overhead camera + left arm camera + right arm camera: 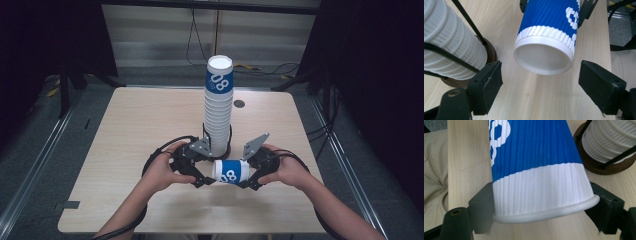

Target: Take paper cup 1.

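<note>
My right tongs (248,183) clamp the rim end of the blue-and-white cup (231,171), which I hold on its side just above the tabletop (135,130), near the tall cup stack (218,107). My left tongs (204,181) stand spread, clear of its base.

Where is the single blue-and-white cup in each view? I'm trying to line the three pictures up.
High view: blue-and-white cup lies sideways at lower centre, between the two grippers.
Left gripper view: upper centre, base end facing the camera, beyond the open jaws.
Right gripper view: centre, rim end clamped between the jaws.
Shared landmark: the stack of cups.
</note>
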The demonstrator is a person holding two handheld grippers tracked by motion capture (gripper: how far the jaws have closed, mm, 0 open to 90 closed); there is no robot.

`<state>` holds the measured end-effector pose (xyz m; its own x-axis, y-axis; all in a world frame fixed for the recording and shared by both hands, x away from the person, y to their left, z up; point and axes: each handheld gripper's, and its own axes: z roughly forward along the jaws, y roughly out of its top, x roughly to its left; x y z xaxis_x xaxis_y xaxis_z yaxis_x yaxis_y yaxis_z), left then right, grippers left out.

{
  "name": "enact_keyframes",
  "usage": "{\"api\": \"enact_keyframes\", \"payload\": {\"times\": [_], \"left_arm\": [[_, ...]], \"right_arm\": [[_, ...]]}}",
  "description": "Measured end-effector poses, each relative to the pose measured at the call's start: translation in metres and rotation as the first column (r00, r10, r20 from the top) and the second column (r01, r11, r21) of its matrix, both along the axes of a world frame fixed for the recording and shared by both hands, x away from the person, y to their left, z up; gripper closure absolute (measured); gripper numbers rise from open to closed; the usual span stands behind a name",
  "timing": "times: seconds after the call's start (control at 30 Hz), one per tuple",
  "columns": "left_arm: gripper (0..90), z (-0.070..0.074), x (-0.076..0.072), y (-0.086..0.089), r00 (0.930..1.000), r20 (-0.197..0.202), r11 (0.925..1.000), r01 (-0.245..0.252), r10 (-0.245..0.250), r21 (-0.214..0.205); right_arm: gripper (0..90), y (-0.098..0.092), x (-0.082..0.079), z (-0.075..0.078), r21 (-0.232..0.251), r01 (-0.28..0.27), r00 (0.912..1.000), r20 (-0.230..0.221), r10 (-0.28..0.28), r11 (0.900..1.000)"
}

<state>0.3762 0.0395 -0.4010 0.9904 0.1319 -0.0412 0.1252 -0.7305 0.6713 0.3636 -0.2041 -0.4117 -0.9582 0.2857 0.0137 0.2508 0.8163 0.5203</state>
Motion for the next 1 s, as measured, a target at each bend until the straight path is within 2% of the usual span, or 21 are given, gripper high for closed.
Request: {"api": "enact_keyframes", "payload": {"times": [0.27, 0.73, 1.0], "left_arm": [[18.9, 0.005, 0.0, -0.01, 0.9994, 0.004, 0.9987, 0.033, -0.033, 0.039], [18.9, 0.003, 0.0, -0.019, 0.999, -0.004, 0.9974, 0.044, -0.044, 0.057], [19.0, 0.004, -0.001, -0.024, 0.9985, -0.001, 0.9937, 0.055, -0.056, 0.098]], "right_arm": [[19.1, 0.002, -0.001, 0.001, -0.001, -0.015, 0.9999, 0.001, 0.015, 0.9999], [19.0, 0.003, -0.002, 0.002, -0.006, -0.023, 0.9997, -0.006, 0.023, 0.9997], [19.0, 0.004, -0.001, 0.001, -0.011, -0.033, 0.9994, -0.007, 0.033, 0.9994]]}}
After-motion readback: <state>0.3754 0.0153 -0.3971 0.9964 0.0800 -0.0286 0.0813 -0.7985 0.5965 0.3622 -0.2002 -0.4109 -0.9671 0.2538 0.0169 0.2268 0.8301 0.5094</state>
